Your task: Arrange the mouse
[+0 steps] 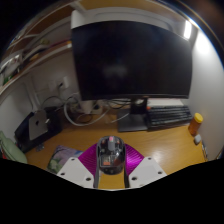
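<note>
I have the mouse [110, 152] sitting between my two fingers, its dark, glossy back showing just above the magenta pads [96, 160], and as far as I can judge both pads are pressed against its flanks, so the gripper [110, 166] looks pinched on it rather than spread around it. I cannot tell whether the mouse is lifted or resting on the wooden desk [165, 140], since its underside is hidden by the fingers. Gripping it by the sides makes sense to me: that leaves the base free to be set flat wherever it belongs. Beyond the mouse stands the monitor [130, 55], dark, on a stand [133, 118] with a broad foot, and off to the right of that foot lies a keyboard [168, 114]; I would guess the spot beside the keyboard is the natural home for a mouse. Near the keyboard's far end is a small yellow object [197, 126] whose nature I cannot make out. To the left I see a dark box-like thing [38, 125] and some cables [72, 105] against the wall. As for containers, I see none that is plainly open, and nothing whose contents I could name.
</note>
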Demonstrator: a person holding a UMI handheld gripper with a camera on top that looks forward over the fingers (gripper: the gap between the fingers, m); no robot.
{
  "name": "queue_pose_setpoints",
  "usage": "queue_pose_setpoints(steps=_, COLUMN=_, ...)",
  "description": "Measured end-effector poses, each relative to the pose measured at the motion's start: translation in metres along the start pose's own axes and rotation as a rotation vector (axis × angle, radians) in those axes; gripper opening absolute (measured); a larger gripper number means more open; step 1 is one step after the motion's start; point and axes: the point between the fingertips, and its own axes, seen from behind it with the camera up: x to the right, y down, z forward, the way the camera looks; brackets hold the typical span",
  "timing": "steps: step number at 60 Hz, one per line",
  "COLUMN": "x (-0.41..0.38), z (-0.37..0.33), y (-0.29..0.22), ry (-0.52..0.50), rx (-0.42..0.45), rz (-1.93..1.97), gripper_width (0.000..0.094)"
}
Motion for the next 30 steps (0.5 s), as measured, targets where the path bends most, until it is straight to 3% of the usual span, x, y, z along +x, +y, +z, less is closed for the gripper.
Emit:
queue_pose_setpoints(steps=15, x=-0.145, z=0.050, y=0.075, ry=-0.064, rx=-0.116, rz=-0.051, gripper_width=0.0344)
queue_pose_setpoints(steps=30, x=-0.173, z=0.076, y=0.143, ry=-0.050, rx=-0.202, rz=-0.098, gripper_width=0.0392)
